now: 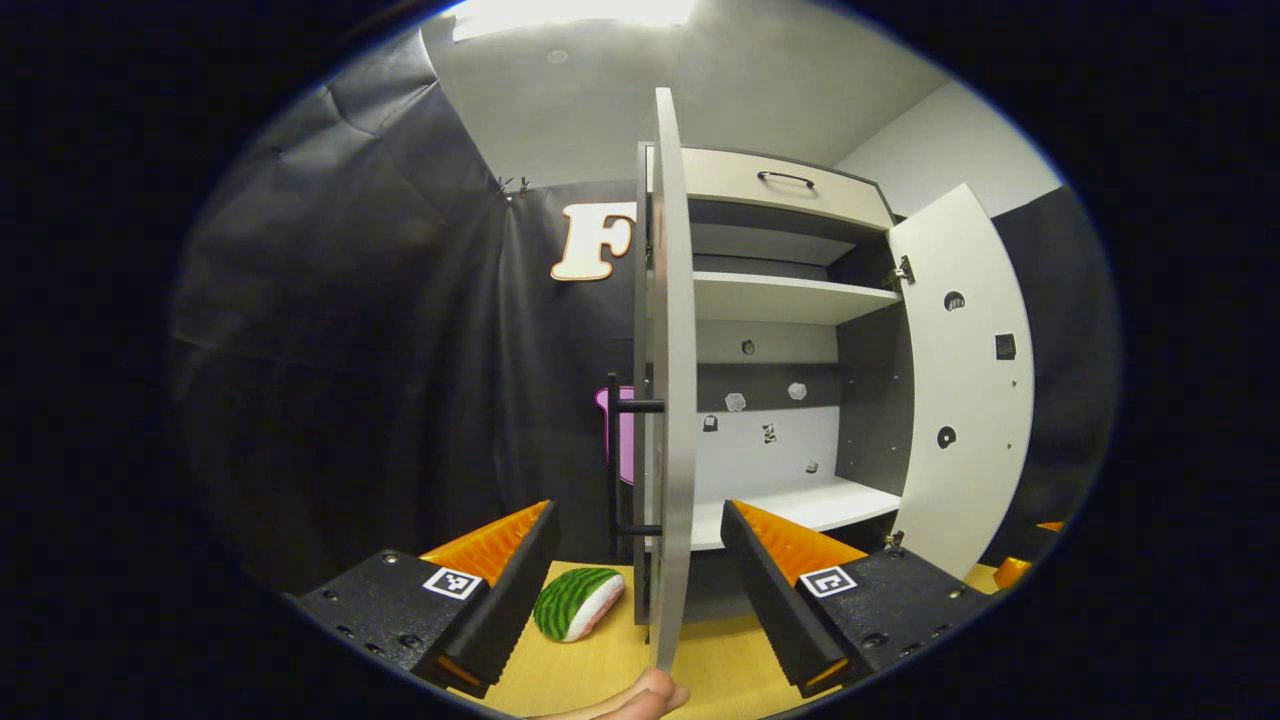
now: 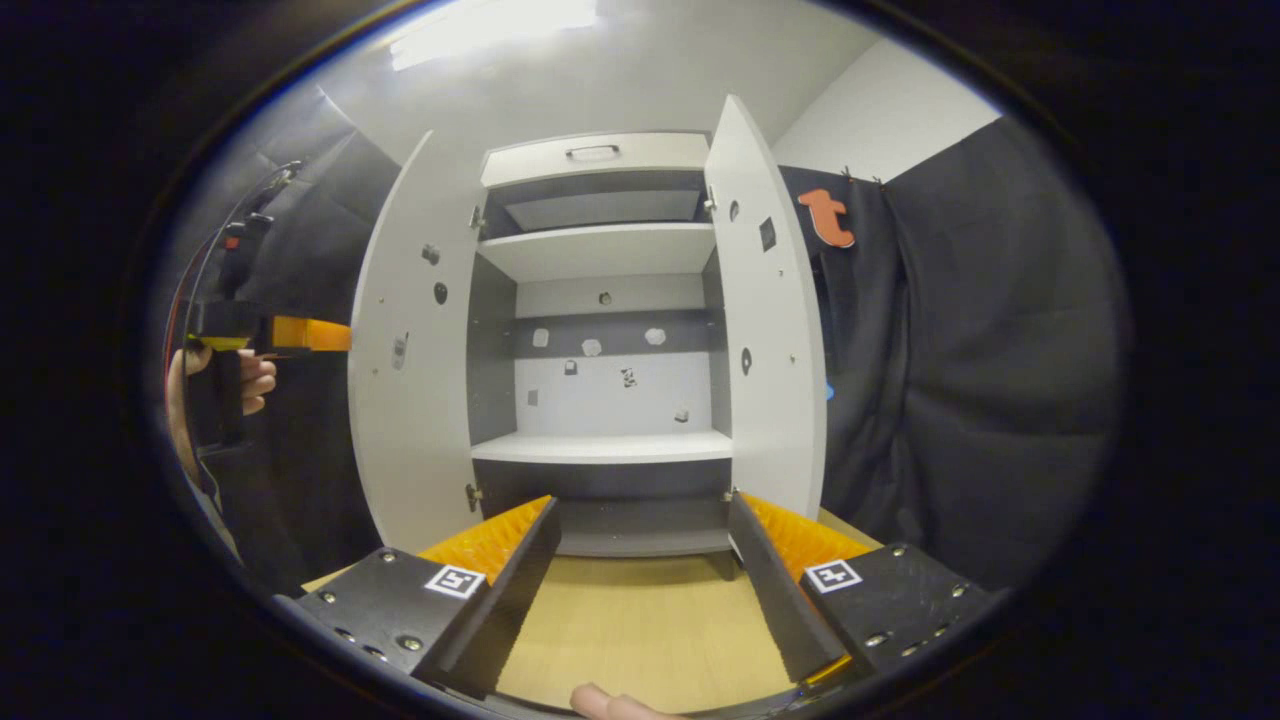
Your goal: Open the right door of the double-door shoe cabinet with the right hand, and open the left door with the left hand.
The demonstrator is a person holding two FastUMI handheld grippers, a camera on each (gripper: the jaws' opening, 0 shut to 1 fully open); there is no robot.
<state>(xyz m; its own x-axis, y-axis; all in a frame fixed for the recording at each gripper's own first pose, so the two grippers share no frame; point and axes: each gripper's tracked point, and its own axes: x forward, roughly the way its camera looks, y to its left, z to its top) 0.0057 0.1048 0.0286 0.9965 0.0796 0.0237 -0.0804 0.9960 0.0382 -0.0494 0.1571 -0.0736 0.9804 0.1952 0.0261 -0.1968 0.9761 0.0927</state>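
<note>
The shoe cabinet [image 2: 600, 250] stands with both doors swung out, its shelves bare. In the right gripper view the left door [image 2: 410, 380] and right door [image 2: 770, 330] flank the opening. My right gripper [image 2: 640, 560] is open, low before the cabinet, touching neither door. My left gripper [image 2: 335, 335], held by a hand [image 2: 250, 380], is at the left door's outer edge. In the left gripper view that left door [image 1: 672, 400] is edge-on with its black handle [image 1: 625, 460], between the spread fingers of my left gripper [image 1: 640, 560]. The right door [image 1: 965, 380] hangs wide.
A watermelon-slice toy [image 1: 578, 603] lies on the wooden table [image 2: 640, 620] left of the left door. A pink object [image 1: 605, 435] is partly hidden behind that door. A drawer with a dark handle [image 1: 785, 178] tops the cabinet. Black cloth walls close both sides.
</note>
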